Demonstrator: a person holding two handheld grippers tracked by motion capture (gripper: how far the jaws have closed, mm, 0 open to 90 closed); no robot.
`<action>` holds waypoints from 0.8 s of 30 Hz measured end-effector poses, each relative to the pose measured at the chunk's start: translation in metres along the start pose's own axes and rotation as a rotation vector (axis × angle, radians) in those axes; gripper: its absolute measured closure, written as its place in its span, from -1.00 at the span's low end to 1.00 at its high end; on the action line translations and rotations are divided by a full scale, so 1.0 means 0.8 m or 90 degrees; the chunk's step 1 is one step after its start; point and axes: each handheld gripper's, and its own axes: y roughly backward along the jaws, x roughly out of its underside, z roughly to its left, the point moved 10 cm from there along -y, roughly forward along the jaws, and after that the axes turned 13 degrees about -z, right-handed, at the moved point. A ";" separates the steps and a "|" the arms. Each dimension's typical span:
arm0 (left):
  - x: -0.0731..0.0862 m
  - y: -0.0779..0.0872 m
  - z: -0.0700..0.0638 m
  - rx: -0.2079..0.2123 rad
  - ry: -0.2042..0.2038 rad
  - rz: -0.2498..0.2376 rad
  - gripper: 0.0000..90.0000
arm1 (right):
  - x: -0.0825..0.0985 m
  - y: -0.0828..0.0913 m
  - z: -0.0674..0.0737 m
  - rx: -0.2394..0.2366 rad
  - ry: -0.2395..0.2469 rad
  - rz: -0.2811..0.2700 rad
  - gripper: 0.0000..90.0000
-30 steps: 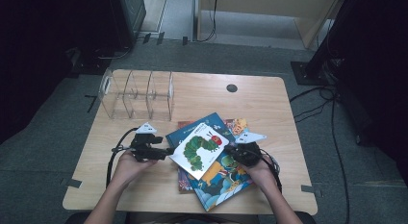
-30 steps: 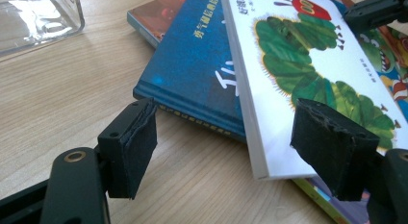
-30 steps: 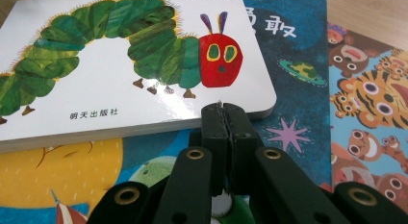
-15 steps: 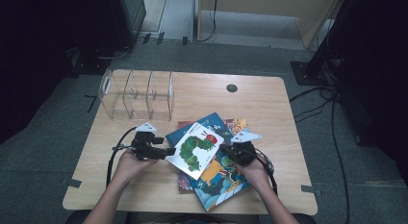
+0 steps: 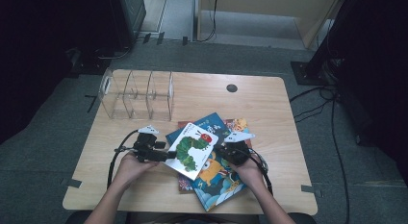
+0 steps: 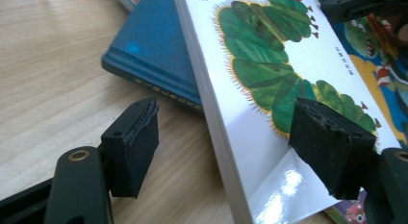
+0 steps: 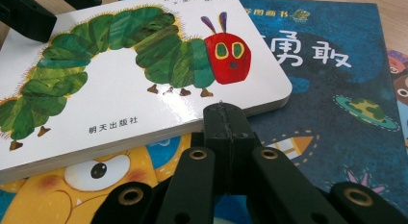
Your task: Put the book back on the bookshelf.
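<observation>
While the clear acrylic divider rack (image 5: 136,95) is standing empty near the tabletop's far left corner, the work is taking place at the near middle edge. The left gripper (image 5: 162,155) is lying level with its jaws standing wide — one pad resting over the cover of the caterpillar board book (image 5: 193,150), the other hanging apart on the far side of the book's edge above bare wood, so nothing is being pinched yet. The book is sitting tilted on top of a loose pile: a dark blue hardback (image 6: 154,56) beneath its left edge and a blue picture book (image 5: 219,178) spreading toward the near edge. The right gripper (image 5: 226,151) is showing both jaws pressed fully together, holding nothing, its closed tip butting against the book's right edge in the right gripper view (image 7: 225,119).

Judged step: the top book is being propped or steadied by the closed right tip so the left jaws can take its edge. The next move is calling for the left jaws to close squarely on the book's edge, with the lower pad getting under it, before any lift toward the rack.

Against the earlier high view, the caterpillar book is lying slightly more rotated and nearer the left gripper — both hands are sitting almost where they were.
</observation>
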 end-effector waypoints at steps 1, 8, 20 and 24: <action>0.000 0.000 0.000 0.001 0.000 0.001 -0.41 | 0.000 0.000 0.001 -0.002 -0.002 0.000 1.00; 0.002 -0.004 -0.004 0.015 0.015 0.004 -0.41 | 0.001 -0.002 0.015 -0.020 -0.003 0.004 1.00; 0.005 -0.010 -0.007 0.033 0.047 0.007 -0.41 | 0.000 -0.008 0.027 -0.039 -0.003 0.006 1.00; 0.005 -0.011 -0.005 0.031 0.058 0.007 -0.41 | 0.000 -0.010 0.034 -0.043 0.005 0.007 1.00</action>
